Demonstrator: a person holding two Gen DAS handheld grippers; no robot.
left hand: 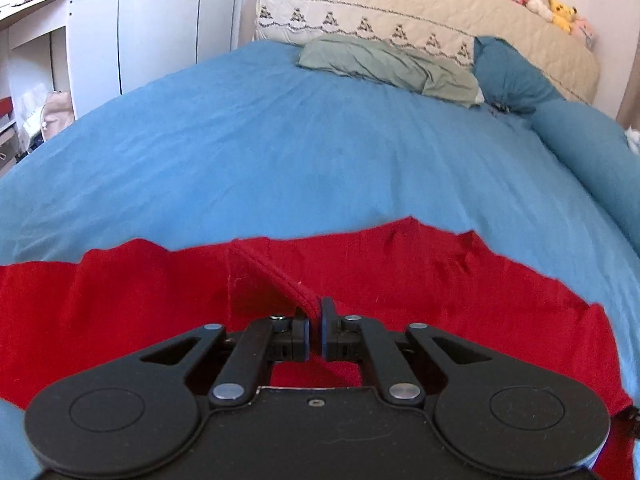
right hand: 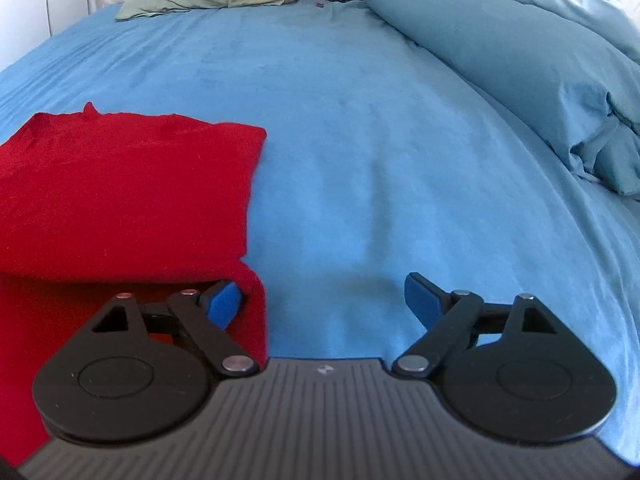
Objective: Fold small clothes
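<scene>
While the left gripper [left hand: 315, 330] pinched a raised hem of the red garment [right hand: 128, 192] on the blue bed [right hand: 360, 140], right gripper [right hand: 324, 302] jaws stood spread, empty, at its near right edge; folding looked partly done, more folds left.

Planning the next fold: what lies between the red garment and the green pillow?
Only bare blue bedsheet between red garment and green pillow, in both wrist views.

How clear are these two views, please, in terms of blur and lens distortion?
Left wrist view: heavy fisheye bowing of the blue bedspread, dark corner vignetting, soft blur at the right edge; the red garment looks oversaturated. Right wrist view: the same bowing, sharp at the claw, softer toward the pillows.
</scene>
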